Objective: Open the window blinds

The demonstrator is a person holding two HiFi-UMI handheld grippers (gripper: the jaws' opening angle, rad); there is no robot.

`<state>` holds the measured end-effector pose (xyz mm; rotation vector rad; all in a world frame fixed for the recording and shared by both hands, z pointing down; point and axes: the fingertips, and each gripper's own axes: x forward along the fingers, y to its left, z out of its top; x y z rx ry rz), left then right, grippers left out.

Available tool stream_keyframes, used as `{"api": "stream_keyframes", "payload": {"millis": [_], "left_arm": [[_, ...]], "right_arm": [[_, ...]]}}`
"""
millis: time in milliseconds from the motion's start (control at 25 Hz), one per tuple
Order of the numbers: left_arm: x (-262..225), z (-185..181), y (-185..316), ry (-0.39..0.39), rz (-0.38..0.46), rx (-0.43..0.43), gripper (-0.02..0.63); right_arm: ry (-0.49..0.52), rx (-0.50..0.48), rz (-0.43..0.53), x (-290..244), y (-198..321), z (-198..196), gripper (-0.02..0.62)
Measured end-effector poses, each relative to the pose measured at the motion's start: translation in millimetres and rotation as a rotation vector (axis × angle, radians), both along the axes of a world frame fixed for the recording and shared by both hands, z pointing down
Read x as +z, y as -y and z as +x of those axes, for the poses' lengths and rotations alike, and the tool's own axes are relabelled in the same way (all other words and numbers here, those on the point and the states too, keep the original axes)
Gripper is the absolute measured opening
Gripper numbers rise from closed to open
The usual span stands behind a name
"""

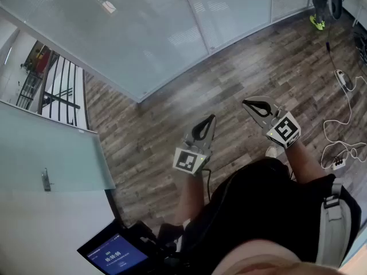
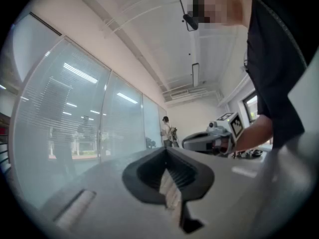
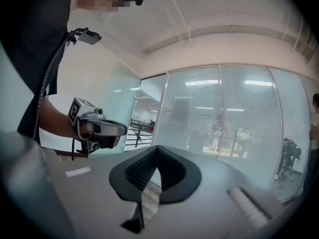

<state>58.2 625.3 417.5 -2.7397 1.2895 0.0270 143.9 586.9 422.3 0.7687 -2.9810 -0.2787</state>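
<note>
The window blinds [image 1: 143,33] hang with their slats down behind the glass panes across the wooden floor from me; they also show as the blinds [image 2: 65,113] in the left gripper view and the blinds [image 3: 224,113] in the right gripper view. My left gripper [image 1: 206,122] is held level over the floor, well short of the glass. Its jaws meet at the tips with nothing between them, as the left gripper [image 2: 167,151] shows close up. My right gripper [image 1: 252,103] is beside it, also level. The right gripper [image 3: 158,148] is shut and empty.
A frosted glass door with a handle [image 1: 46,179] stands at the left, with a black railing [image 1: 57,90] beyond it. A tablet screen [image 1: 117,254] is low at the front. White cables and a power strip [image 1: 343,79] lie on the floor at right. Another person [image 1: 324,4] stands far right.
</note>
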Motion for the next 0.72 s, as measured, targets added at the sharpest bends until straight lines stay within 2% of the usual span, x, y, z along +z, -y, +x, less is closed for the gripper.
{"api": "stream_keyframes", "payload": {"millis": [560, 720], "left_arm": [[1.2, -1.3, 1.5, 0.0, 0.002, -0.006, 0.003], [1.3, -1.3, 1.9, -0.002, 0.001, -0.007, 0.003]], "right_arm": [[0.003, -0.006, 0.0, -1.1, -1.1, -0.7, 0.005], [0.027, -0.029, -0.036, -2.5, -1.0, -2.9, 0.005]]}}
